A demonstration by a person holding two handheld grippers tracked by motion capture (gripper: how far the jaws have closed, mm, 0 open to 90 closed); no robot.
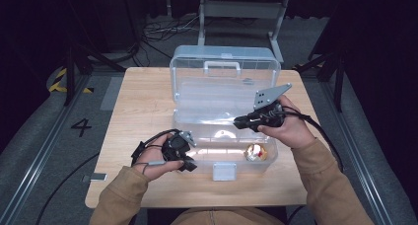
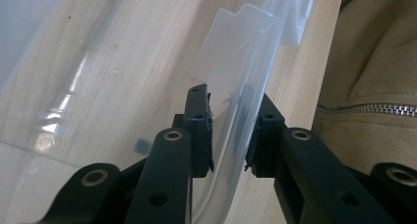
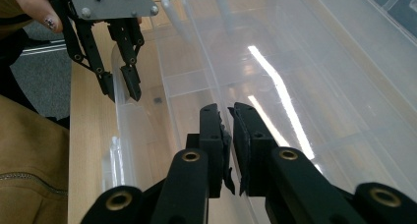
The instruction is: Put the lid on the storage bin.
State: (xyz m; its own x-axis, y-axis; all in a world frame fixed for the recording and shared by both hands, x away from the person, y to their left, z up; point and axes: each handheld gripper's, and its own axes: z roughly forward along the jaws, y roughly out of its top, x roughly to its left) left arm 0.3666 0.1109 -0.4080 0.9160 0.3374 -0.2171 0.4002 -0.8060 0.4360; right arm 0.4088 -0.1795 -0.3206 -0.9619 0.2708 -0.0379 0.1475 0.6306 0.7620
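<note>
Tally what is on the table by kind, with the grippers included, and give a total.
Clear plastic box, lid open: 1
Round gold-and-red thing inside the box: 1
Black grippers, left gripper and right gripper: 2
Total: 4

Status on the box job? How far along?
Done: lid open, a gold item lies in the box. In hand: left gripper clamps the box's front wall; right gripper shut over its inside, grip unclear. Left: probably closing and latching.

Raised lid (image 1: 224, 67) blocks far side; box front wall (image 1: 224, 162) bars near approach; interior open from above.
</note>
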